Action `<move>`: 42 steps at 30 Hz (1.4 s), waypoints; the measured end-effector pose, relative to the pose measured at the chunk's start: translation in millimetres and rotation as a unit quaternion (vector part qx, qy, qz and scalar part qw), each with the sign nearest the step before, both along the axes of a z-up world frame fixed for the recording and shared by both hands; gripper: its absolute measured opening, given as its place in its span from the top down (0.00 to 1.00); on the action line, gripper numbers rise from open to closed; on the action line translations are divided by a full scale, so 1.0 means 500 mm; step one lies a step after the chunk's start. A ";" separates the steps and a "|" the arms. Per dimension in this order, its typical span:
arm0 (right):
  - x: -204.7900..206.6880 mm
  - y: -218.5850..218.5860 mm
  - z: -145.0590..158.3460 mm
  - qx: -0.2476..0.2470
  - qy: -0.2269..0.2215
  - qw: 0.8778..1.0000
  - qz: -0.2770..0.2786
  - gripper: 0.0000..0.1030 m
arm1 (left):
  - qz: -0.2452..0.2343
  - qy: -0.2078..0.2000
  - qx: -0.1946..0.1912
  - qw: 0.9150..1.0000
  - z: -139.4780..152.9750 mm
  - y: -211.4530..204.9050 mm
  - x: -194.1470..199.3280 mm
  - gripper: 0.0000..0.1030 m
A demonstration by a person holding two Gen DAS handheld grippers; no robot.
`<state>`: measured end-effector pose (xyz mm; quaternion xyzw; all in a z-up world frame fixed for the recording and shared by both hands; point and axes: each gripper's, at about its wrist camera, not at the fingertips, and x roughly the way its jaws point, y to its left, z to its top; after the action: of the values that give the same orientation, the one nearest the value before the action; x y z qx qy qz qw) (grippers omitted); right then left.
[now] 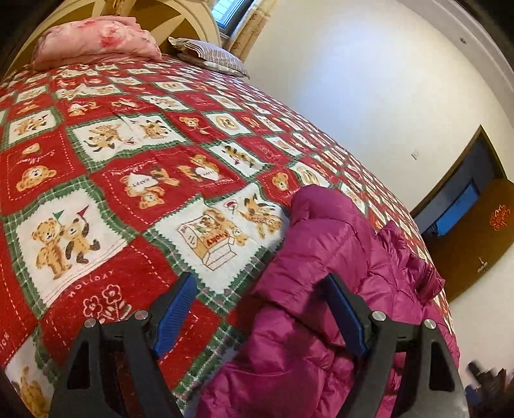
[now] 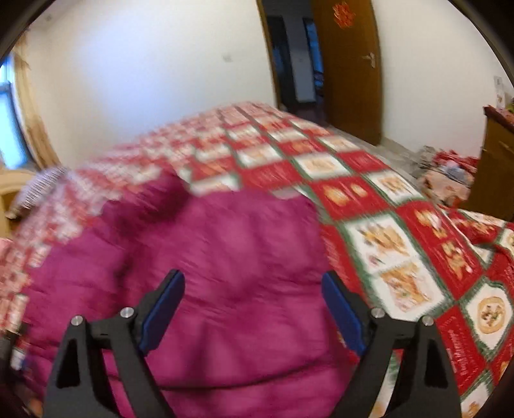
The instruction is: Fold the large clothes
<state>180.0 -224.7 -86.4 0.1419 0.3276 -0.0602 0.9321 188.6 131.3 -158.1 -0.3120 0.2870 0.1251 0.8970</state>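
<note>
A bed fills most of both views, covered by a quilted bedspread [image 1: 135, 180] in red, white and green squares printed with teddy bears. In the left wrist view a pink floral pillow [image 1: 96, 41] lies at the far left against a cream headboard [image 1: 189, 19], with a striped pillow [image 1: 208, 54] just to its right. A window [image 1: 229, 13] with patterned curtains shows beyond them, and a bare white wall [image 1: 353, 96] runs along the far side of the bed to a brown door [image 1: 475, 238] on the right, standing open on a darker room. The right wrist view, blurred by motion, shows the same door [image 2: 350, 64] at the far side, a wooden cabinet [image 2: 494, 160] at the right edge, and a heap of red-printed things on the floor beside it that cannot be made out. The magenta puffer jacket [image 1: 324, 257] lies on the near part of the bedspread, its quilted bulk bunched and rumpled. In the left wrist view its long axis runs from the near edge away toward the far right, ending in a rounded, raised fold at its far end; which end is the collar cannot be told. In the right wrist view the jacket [image 2: 218, 257] spreads broadly from the near left to the middle. The left gripper [image 1: 260, 308] hangs with its jaws spread wide, the left blue pad over the bedspread and the right one over the jacket, clasping nothing. The right gripper [image 2: 253, 308] stands spread wide above the jacket, with nothing pinched between its pads.
</note>
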 end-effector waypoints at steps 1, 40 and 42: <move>0.011 0.030 0.013 0.012 -0.005 1.000 0.026 0.09 | 0.002 0.000 0.003 1.000 0.002 -0.002 -0.002 0.21; 0.082 0.150 -0.103 -0.058 0.059 0.991 0.107 0.52 | -0.060 0.089 0.325 0.940 0.095 -0.181 0.236 0.21; 0.083 0.151 -0.103 -0.055 0.058 0.991 0.111 0.45 | -0.070 0.139 0.331 0.931 0.010 -0.170 0.257 0.20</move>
<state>221.4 -149.0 -137.8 0.0498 0.3906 0.0177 0.9190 317.2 46.5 -153.2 0.0437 0.3718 0.1920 0.9072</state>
